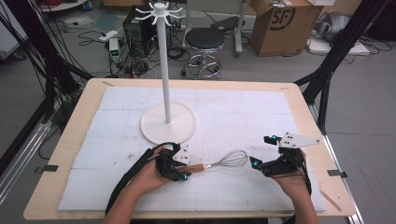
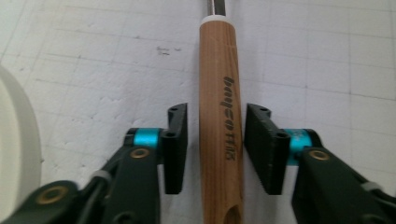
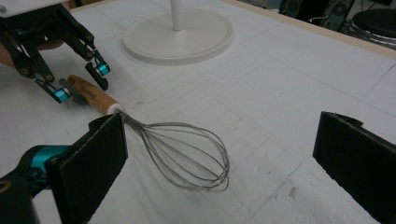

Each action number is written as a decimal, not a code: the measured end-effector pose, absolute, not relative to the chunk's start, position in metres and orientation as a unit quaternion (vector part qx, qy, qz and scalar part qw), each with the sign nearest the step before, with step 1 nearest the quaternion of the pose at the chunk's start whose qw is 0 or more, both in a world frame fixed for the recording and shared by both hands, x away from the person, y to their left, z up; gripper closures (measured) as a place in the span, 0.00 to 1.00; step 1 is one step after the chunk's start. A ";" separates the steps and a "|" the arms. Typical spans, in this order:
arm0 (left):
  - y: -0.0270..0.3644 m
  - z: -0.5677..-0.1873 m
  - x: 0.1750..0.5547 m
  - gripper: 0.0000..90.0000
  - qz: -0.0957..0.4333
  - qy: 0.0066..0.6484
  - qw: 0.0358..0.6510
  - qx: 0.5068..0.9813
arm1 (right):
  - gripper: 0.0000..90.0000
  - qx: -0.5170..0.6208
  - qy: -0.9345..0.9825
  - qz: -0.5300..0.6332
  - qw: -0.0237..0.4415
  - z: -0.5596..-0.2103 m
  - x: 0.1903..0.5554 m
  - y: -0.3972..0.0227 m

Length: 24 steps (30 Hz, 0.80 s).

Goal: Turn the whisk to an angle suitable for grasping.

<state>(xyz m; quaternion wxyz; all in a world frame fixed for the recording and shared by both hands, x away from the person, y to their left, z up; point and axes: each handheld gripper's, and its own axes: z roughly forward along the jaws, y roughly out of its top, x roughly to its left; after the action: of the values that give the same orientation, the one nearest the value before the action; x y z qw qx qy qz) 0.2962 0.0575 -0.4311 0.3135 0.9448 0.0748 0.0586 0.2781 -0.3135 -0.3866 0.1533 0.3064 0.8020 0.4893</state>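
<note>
1. The whisk (image 1: 219, 162) lies flat on the bench's white mat (image 1: 243, 112), long axis across it: wooden handle toward your left, wire head toward your right.
2. Your left tongs (image 2: 215, 148) straddle the handle, pads just off the wood on both sides — apart, not clamped.
3. Your right tongs (image 1: 253, 162) sit just beyond the wire head, spread wide, touching nothing.
4. The white hook stand's base (image 1: 168, 122) sits just behind the whisk.

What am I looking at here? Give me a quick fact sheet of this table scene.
Main item: whisk, wooden handle, wire head, lying flat
Surface: white mat on a wooden table
Left gripper: fingers either side of the handle, small gaps, not pressing
Right gripper: open wide, near the wire head
Also there: white hook stand
</note>
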 end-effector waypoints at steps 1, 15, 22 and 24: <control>0.059 -0.432 0.295 0.61 0.061 0.077 0.315 0.944 | 0.02 0.306 0.802 0.489 0.153 -0.387 0.278 -0.313; 0.096 -0.434 0.296 0.53 0.060 0.126 0.327 0.935 | 0.02 0.305 0.801 0.492 0.155 -0.387 0.278 -0.314; 0.103 -0.434 0.299 0.52 0.072 0.141 0.325 0.932 | 0.02 0.307 0.801 0.491 0.154 -0.387 0.277 -0.314; 0.104 -0.435 0.300 0.51 0.077 0.145 0.326 0.931 | 0.02 0.306 0.801 0.491 0.154 -0.387 0.277 -0.314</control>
<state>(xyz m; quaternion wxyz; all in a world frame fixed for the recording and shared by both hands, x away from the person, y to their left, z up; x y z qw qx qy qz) 0.3003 0.1039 -0.4347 0.3258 0.9311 0.1448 0.0766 0.2774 -0.3145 -0.3870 0.1538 0.3061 0.8013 0.4905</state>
